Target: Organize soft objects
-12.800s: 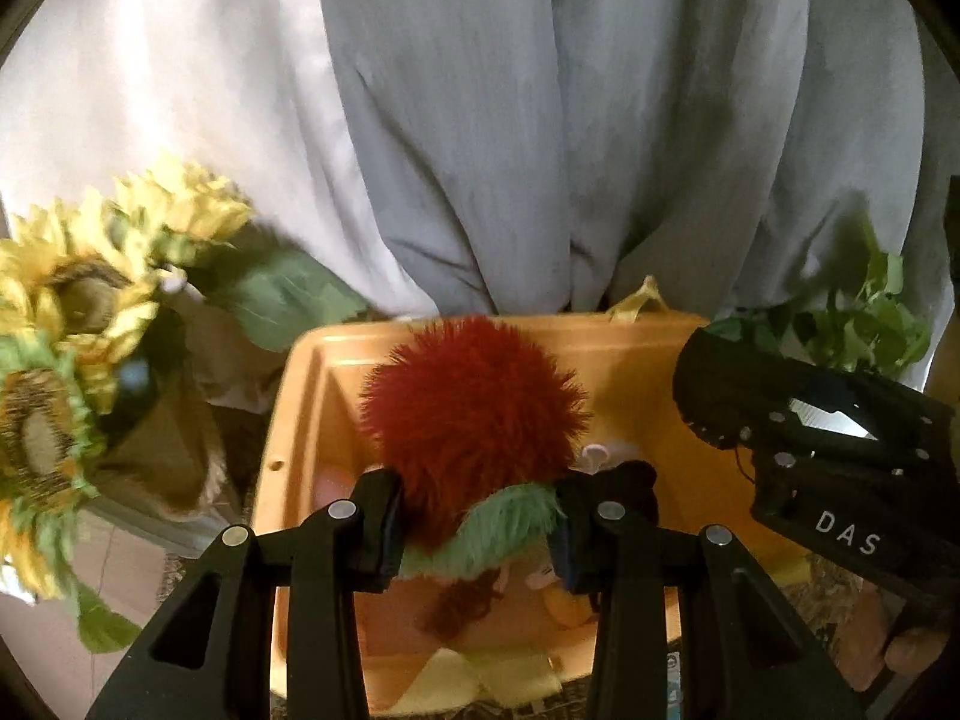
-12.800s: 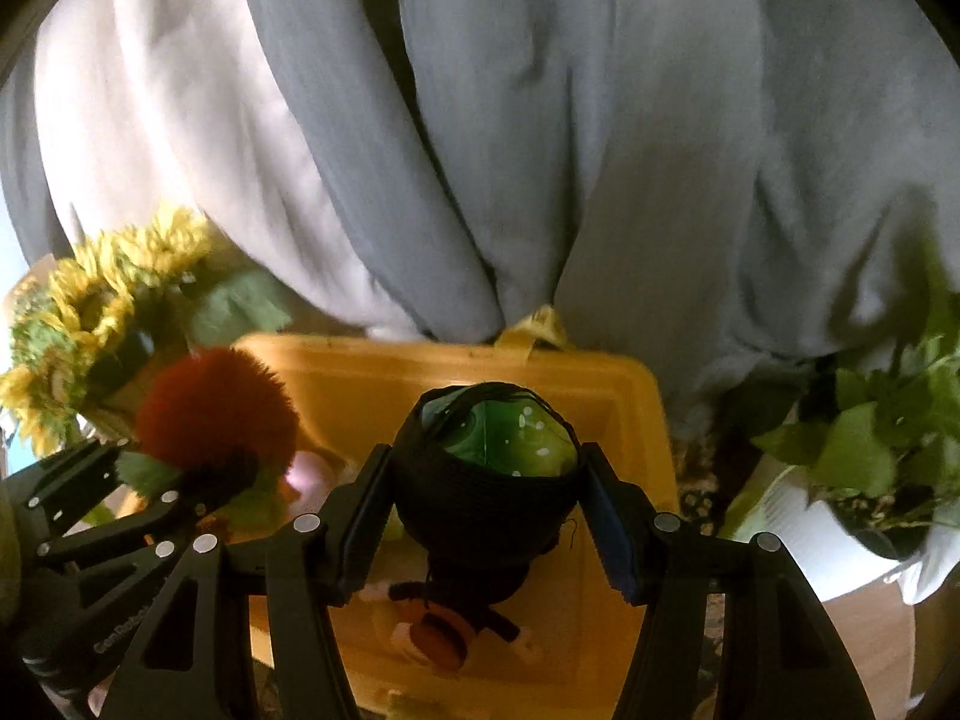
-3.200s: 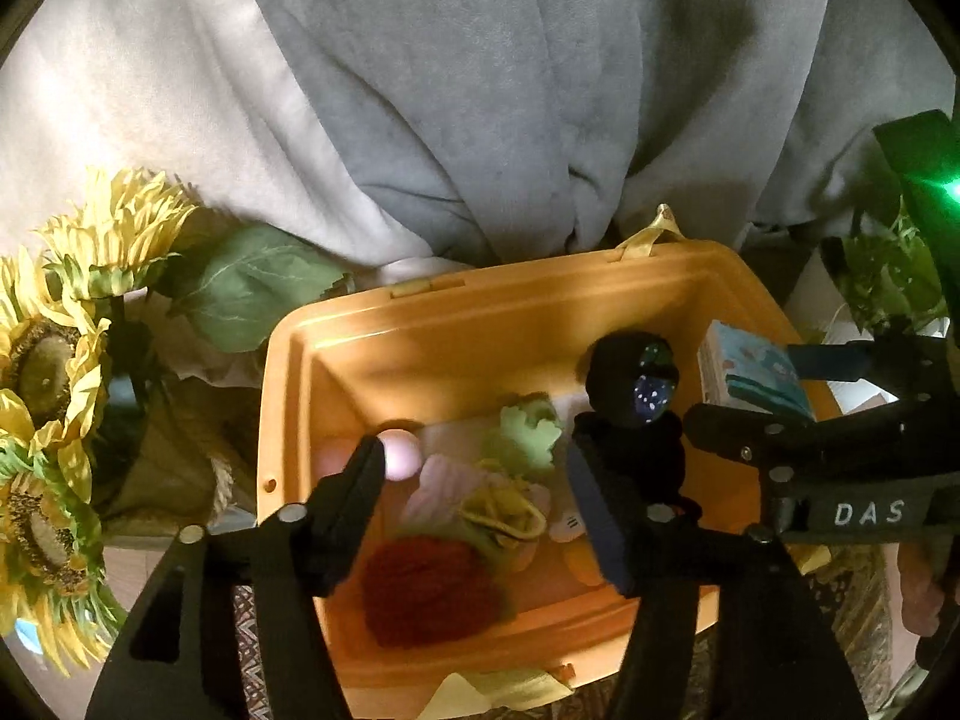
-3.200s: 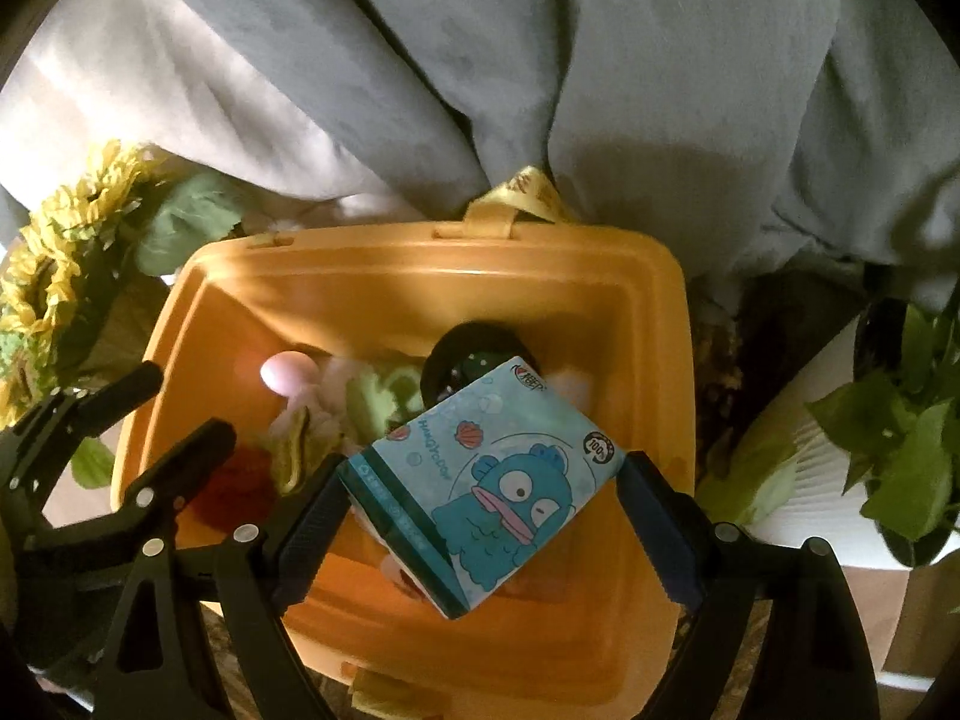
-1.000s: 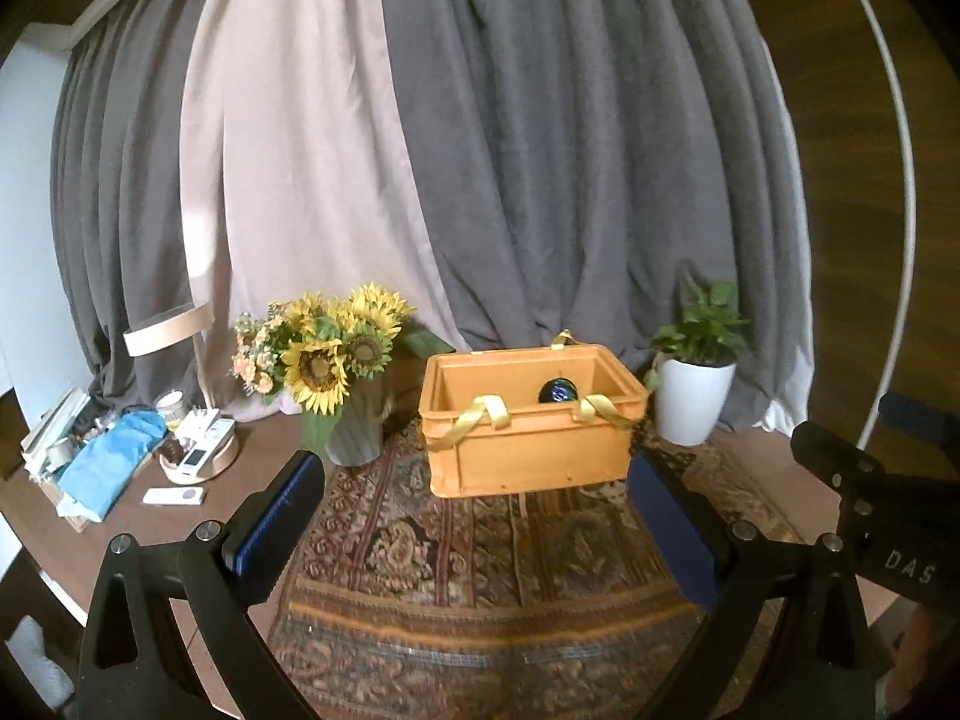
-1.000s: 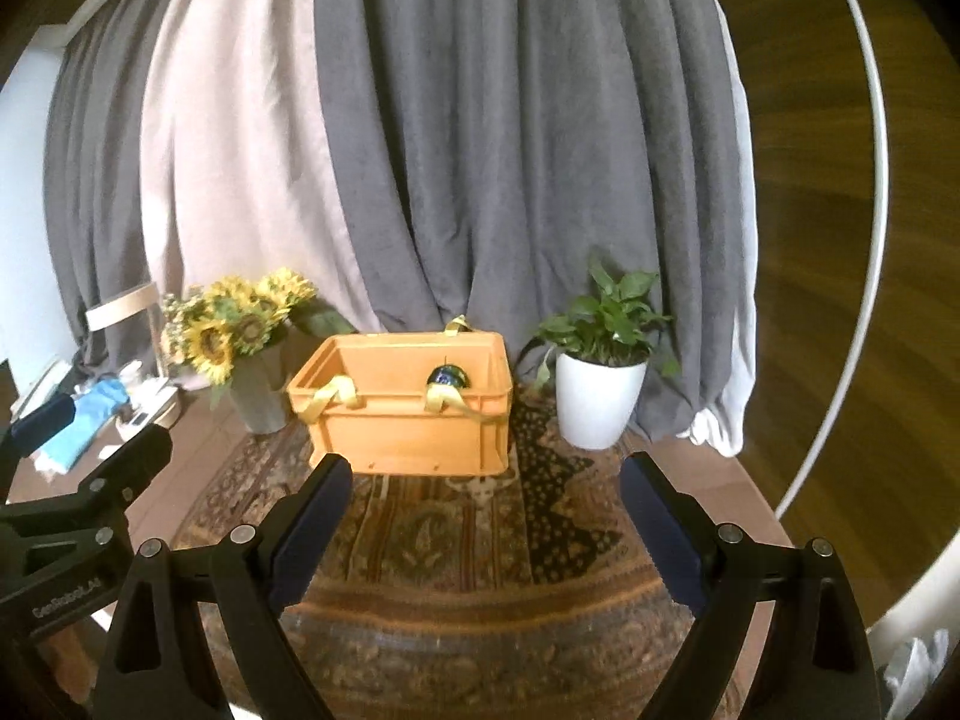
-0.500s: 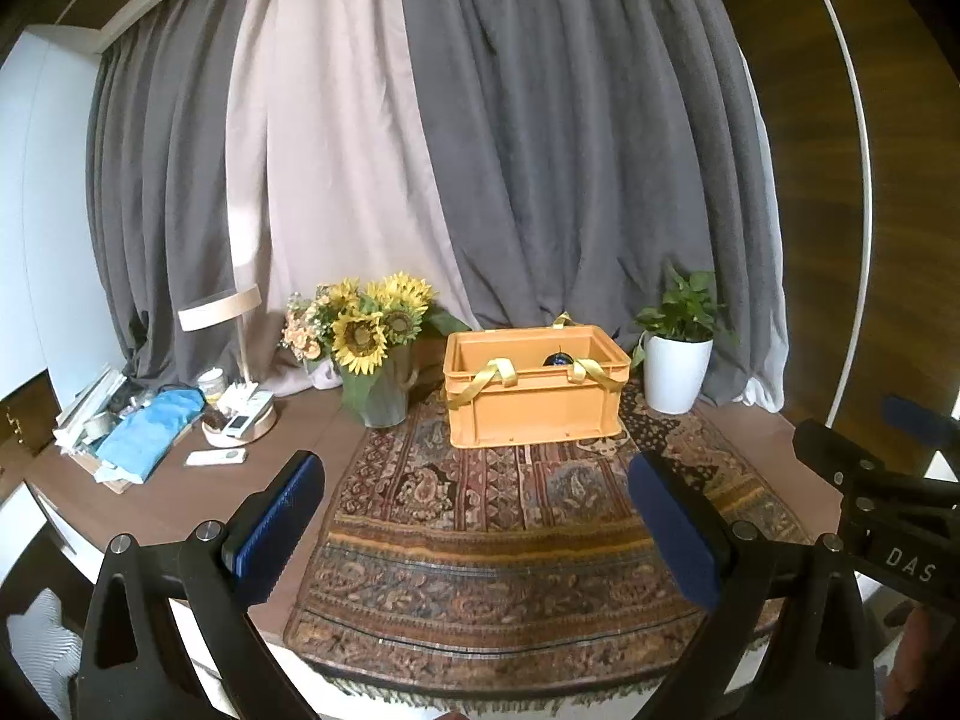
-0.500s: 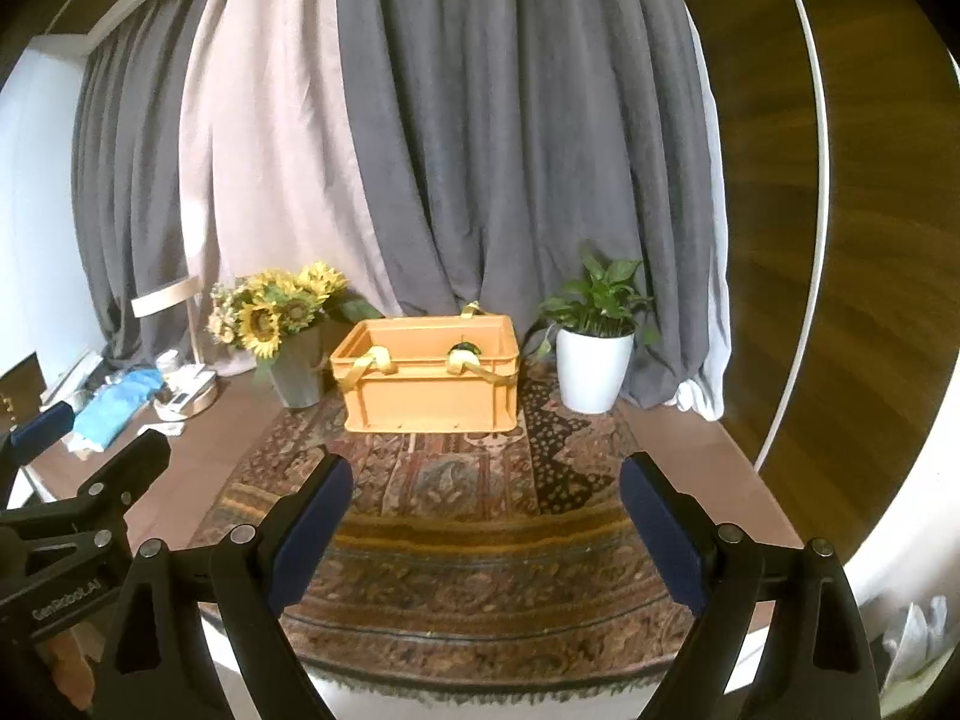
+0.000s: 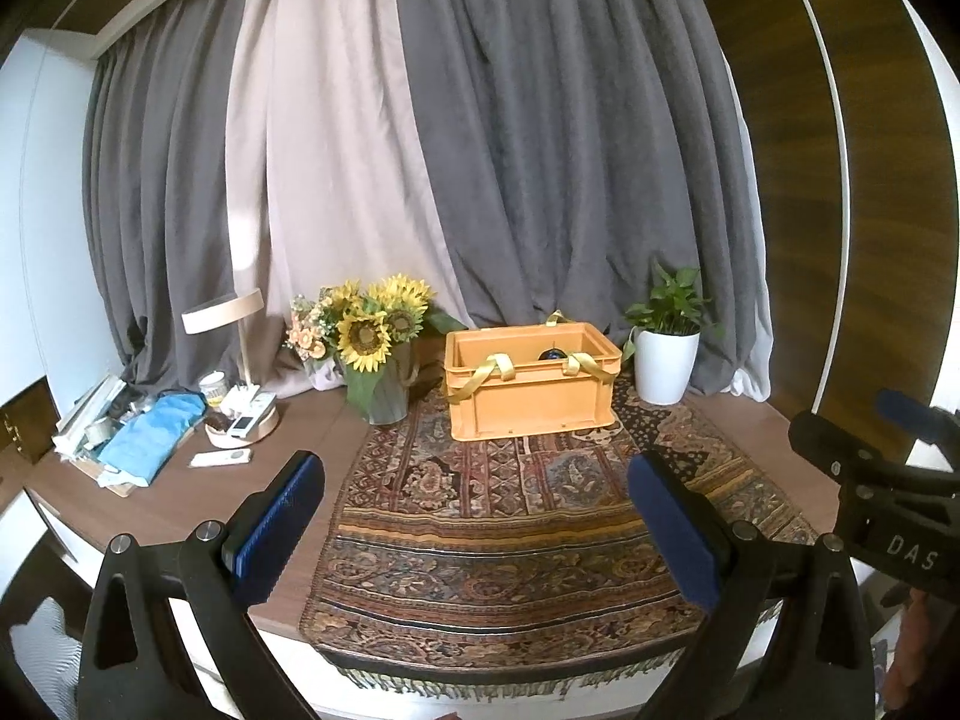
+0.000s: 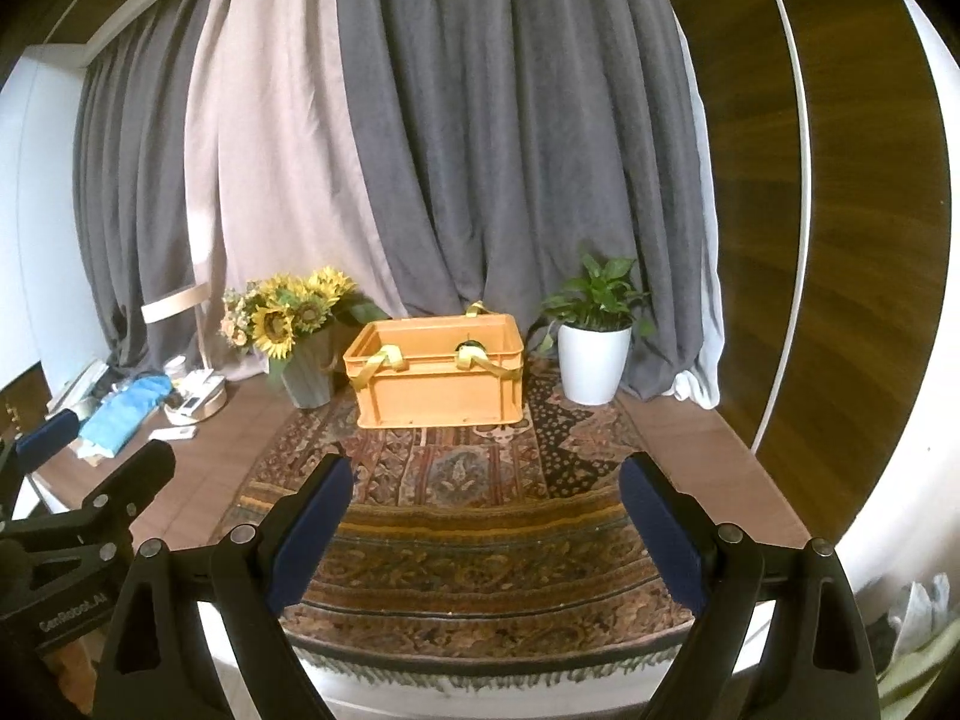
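The orange crate (image 9: 531, 399) with yellow ribbon handles stands at the back of the patterned rug (image 9: 516, 516); it also shows in the right wrist view (image 10: 438, 390). A dark round soft toy (image 9: 551, 354) peeks above its rim. My left gripper (image 9: 477, 516) is open and empty, well back from the crate over the table's front edge. My right gripper (image 10: 486, 516) is open and empty too, equally far back. The other soft objects are hidden inside the crate.
A sunflower vase (image 9: 375, 360) stands left of the crate and a white potted plant (image 9: 666, 354) to its right. A lamp (image 9: 225, 324), a blue cloth (image 9: 153, 435) and small items crowd the table's left end. Curtains hang behind.
Both grippers have drawn further back from the crate, so more of the rug and table front shows. Earlier they dropped the toys and tissue pack into the crate.
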Available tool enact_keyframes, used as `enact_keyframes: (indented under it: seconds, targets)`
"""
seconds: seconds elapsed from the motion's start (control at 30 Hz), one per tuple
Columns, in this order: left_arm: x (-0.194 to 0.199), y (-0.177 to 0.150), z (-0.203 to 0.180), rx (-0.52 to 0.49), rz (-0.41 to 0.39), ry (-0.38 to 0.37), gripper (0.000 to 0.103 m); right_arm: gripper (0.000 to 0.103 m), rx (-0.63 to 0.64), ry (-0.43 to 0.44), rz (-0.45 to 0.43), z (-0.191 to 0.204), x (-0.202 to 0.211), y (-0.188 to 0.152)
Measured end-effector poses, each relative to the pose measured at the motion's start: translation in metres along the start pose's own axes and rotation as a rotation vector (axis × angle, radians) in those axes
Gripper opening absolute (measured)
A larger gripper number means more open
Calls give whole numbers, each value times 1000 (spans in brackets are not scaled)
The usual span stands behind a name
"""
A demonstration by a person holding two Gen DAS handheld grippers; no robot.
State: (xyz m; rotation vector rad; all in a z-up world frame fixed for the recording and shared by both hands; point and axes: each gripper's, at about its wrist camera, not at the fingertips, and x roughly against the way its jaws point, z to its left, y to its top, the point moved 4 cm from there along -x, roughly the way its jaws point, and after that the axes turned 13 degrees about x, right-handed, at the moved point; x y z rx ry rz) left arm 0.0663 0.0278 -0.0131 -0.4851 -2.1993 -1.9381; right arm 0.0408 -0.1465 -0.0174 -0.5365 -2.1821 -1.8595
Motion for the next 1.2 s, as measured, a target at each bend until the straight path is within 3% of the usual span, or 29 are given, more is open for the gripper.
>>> enact_keyframes:
  seconds: [1.2]
  targets:
    - [18, -13, -22, 2, -3, 14, 103, 91, 7, 23, -6, -22, 10, -11]
